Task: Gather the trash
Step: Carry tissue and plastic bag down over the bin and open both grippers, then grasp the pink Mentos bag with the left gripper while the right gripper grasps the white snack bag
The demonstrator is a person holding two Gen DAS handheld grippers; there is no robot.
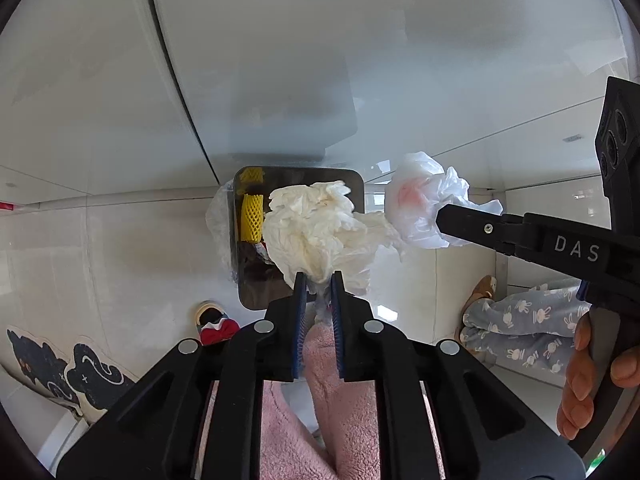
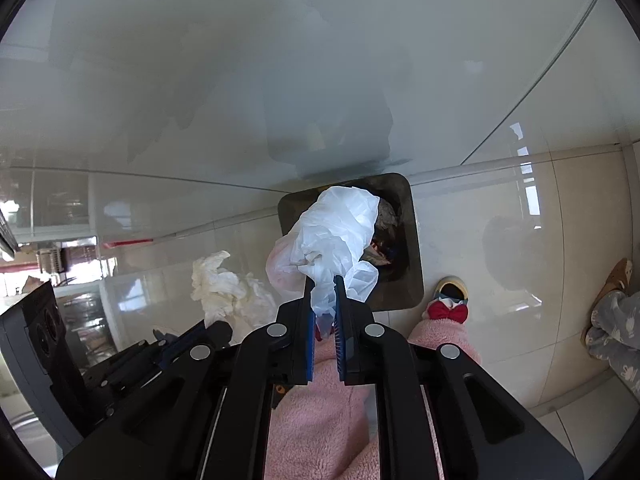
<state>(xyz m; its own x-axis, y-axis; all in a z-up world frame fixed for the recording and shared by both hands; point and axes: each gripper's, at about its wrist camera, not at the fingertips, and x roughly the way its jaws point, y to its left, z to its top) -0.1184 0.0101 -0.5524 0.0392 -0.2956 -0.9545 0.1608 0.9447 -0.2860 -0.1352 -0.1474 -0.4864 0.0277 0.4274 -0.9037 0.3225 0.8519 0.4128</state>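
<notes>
The fingers [image 1: 303, 292] of the left gripper [image 1: 319, 280] are pinched narrow on the tail of a crumpled tissue wad [image 1: 316, 228], so its bulk hangs free ahead of them and can fall straight away once they part. From the left wrist, the wad sits over the open bin [image 1: 356, 188] on the floor, hiding most of its mouth; yellow foam netting [image 1: 252, 218] already lies inside at about 9 o'clock of the wad.

The right gripper [image 2: 323, 284] is likewise closed on a gathered corner of a white plastic bag [image 2: 340, 228], with the loose part ballooning forward. In its own view the bag hangs over the bin [image 2: 412, 240], while the tissue wad [image 2: 228, 288] is at 8 o'clock of it. Both pieces seem to be held high and close together above the one opening so that both can be dropped in. The bag, being light, may drift; lowering it before release looks wise.

The glossy tiled floor [image 1: 120, 240] surrounds the bin.
</notes>
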